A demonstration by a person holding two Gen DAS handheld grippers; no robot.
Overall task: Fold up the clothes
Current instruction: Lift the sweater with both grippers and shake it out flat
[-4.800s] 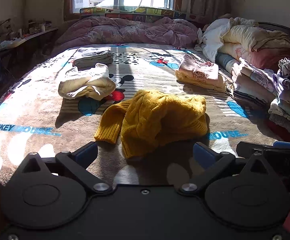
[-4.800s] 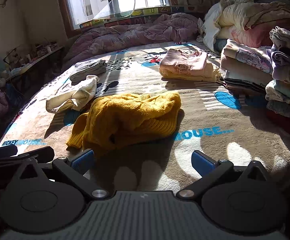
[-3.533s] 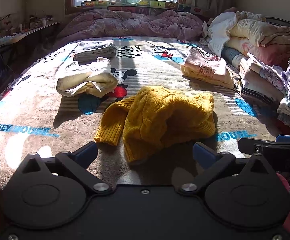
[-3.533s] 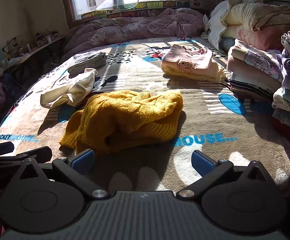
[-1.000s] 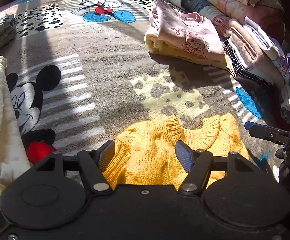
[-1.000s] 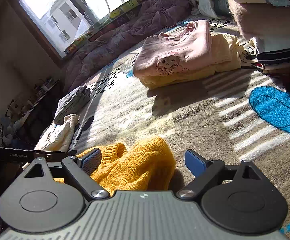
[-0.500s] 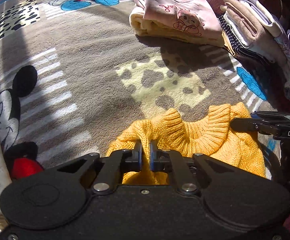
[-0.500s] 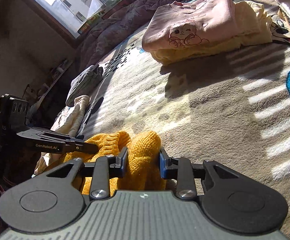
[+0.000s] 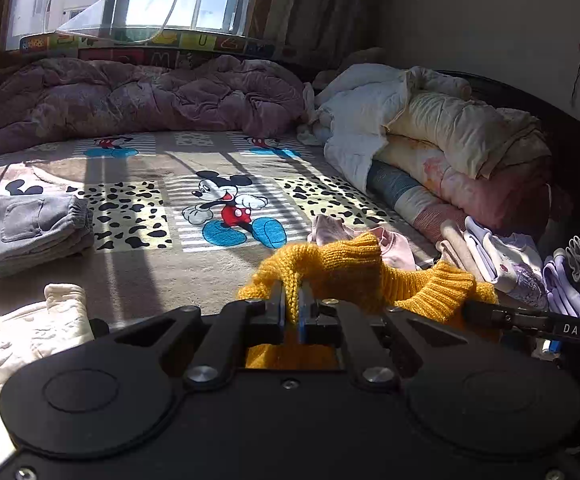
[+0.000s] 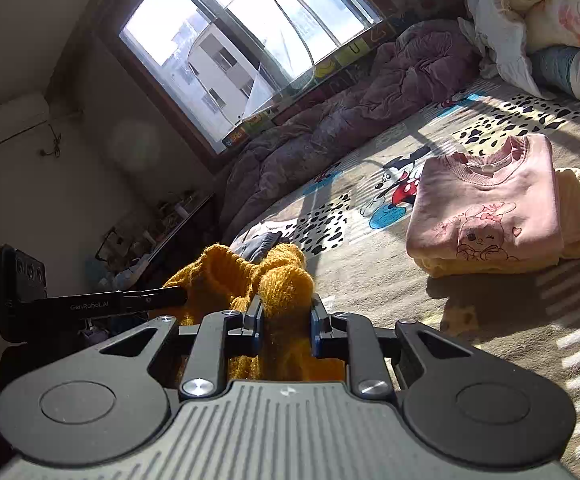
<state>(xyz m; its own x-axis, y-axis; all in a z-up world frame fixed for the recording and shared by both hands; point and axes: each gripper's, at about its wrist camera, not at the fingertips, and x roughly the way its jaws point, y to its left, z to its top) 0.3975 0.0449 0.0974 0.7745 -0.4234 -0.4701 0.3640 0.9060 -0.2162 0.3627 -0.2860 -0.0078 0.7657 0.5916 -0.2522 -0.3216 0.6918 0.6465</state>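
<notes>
Both grippers — left gripper (image 9: 291,312) and right gripper (image 10: 284,326) — have just pinched shut on the chunky mustard-yellow knit sweater (image 9: 353,272) and lifted it off the Mickey Mouse bedspread (image 9: 162,264), near the folded pink sweatshirt (image 10: 489,216) — ready to spread flat for folding, I'd guess.

Bedroom, strong sun through big window (image 9: 130,0), striped light across bed (image 9: 170,272). Mickey Mouse blanket (image 9: 226,204) covers it. Purple quilt (image 9: 138,96) bunched under the sill, rolled bedding (image 9: 449,140) along dark headboard (image 9: 561,128). Beige walls (image 9: 489,12). Cluttered shelf (image 10: 162,220) by the window wall.
</notes>
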